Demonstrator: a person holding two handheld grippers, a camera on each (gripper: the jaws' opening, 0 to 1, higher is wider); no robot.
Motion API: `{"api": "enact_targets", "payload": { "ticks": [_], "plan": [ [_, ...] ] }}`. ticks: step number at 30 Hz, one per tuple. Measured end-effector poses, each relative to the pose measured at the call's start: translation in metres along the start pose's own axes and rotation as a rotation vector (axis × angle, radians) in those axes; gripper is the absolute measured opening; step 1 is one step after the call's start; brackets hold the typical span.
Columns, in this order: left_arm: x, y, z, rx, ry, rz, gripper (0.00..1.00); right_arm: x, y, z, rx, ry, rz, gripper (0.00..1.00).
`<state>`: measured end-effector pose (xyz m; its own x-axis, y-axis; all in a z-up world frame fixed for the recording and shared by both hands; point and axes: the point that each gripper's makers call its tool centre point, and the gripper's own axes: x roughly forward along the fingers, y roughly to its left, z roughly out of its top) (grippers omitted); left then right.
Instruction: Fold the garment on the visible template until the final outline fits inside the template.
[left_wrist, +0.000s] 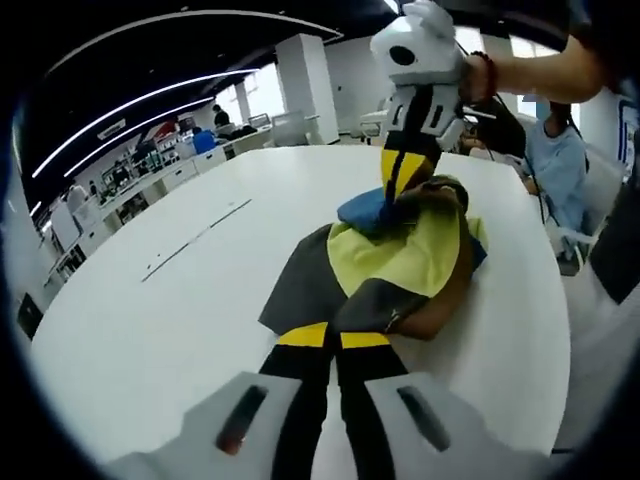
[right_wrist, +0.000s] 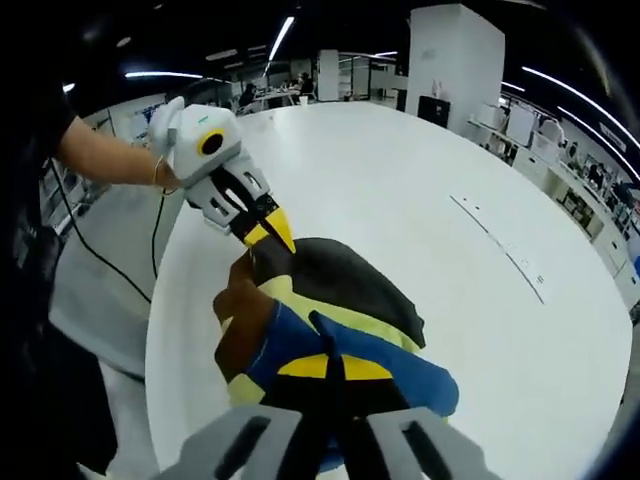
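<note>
A crumpled garment (left_wrist: 400, 255) in grey, yellow, blue and brown lies bunched on the white table (left_wrist: 150, 330). My left gripper (left_wrist: 333, 338) is shut on its grey near edge. From the top right of the left gripper view comes my right gripper (left_wrist: 400, 185), pinching the blue and yellow far end. In the right gripper view the garment (right_wrist: 340, 280) lies between both tools: my right gripper (right_wrist: 333, 368) is shut on the blue fabric, and the left gripper (right_wrist: 270, 235) grips the dark end. Thin template lines (left_wrist: 195, 240) (right_wrist: 500, 245) are marked on the table beside the garment.
The table's rounded edge (right_wrist: 160, 330) runs close to the garment, with floor and a black cable (right_wrist: 100, 260) beyond it. A person in light blue (left_wrist: 560, 170) sits past the far edge. Desks and a white pillar (right_wrist: 455, 60) stand in the background.
</note>
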<state>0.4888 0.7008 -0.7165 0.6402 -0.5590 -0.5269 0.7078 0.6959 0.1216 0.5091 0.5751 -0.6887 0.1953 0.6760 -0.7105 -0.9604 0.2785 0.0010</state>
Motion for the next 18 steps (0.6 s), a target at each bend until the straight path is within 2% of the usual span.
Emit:
{"api": "enact_targets", "payload": {
  "ticks": [5,11,18],
  "plan": [
    [-0.017,0.007,0.005,-0.128,-0.056,0.007,0.0,-0.025,-0.017,0.007,0.054,-0.086,-0.1,0.0],
    [-0.035,0.014,0.011,-0.156,-0.085,0.048,0.0,-0.055,-0.035,0.012,0.11,-0.164,-0.225,0.0],
    [-0.061,0.024,0.037,-0.196,-0.186,0.114,0.0,-0.079,-0.038,0.013,0.125,-0.204,-0.302,0.0]
  ]
}}
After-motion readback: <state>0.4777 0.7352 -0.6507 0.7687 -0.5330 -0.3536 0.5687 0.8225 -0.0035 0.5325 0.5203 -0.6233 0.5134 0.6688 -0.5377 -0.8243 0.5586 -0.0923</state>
